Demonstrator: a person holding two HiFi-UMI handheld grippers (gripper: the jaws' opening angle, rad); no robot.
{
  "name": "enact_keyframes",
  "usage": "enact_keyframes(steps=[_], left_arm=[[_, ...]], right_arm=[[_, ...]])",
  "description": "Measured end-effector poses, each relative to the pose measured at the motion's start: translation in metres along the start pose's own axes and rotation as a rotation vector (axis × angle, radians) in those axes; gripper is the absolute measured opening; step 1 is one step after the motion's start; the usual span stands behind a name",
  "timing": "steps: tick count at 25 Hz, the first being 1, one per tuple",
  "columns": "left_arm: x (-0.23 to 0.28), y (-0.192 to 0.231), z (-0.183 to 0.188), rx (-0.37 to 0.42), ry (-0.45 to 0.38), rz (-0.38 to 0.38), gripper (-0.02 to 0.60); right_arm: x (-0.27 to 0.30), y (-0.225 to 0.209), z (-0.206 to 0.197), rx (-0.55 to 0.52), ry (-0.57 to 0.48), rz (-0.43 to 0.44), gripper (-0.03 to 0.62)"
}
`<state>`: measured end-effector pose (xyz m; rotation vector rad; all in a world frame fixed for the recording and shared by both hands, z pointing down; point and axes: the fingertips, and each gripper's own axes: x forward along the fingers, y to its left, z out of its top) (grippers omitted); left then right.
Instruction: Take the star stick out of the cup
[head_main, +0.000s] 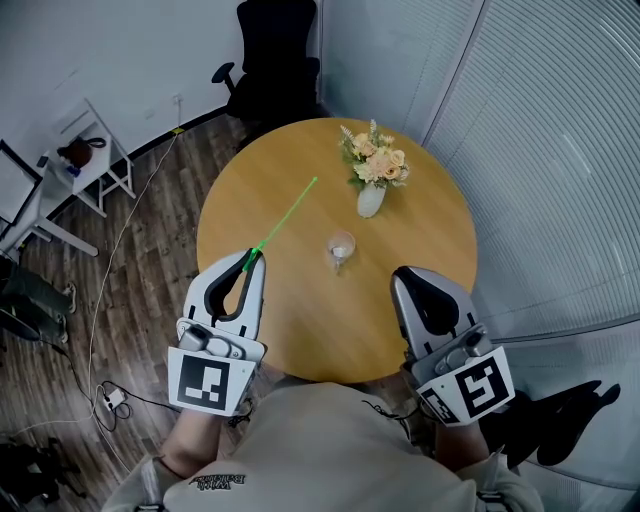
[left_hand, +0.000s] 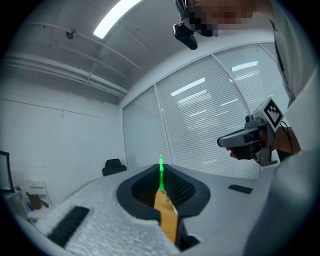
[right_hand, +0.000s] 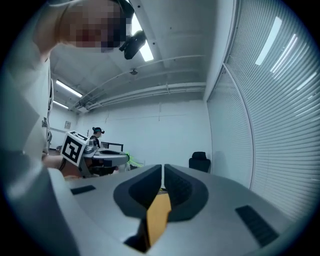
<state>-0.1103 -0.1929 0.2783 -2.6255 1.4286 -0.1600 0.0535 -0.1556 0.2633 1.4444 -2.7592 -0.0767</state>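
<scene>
While left fingers (left_hand: 187, 190) pinch the star stick (head_main: 283, 218) | right fingers (right_hand: 182, 192) closed, empty | shirt print (head_main: 218, 481) unreadable

Thin green star stick (head_main: 285, 215), out of the cup (head_main: 341, 246), slanting left of the flower vase (head_main: 371, 200), near end pinched in left gripper (head_main: 254, 260), clear cup upright just before the vase
</scene>
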Motion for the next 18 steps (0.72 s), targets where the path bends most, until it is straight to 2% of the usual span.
enact_keyframes(steps=[18], left_arm=[[-0.003,0.007,-0.008,-0.025,0.021,-0.014,0.034]], right_arm=[[0.007,0.006,-0.011,0.019,0.037,0.009,0.037]])
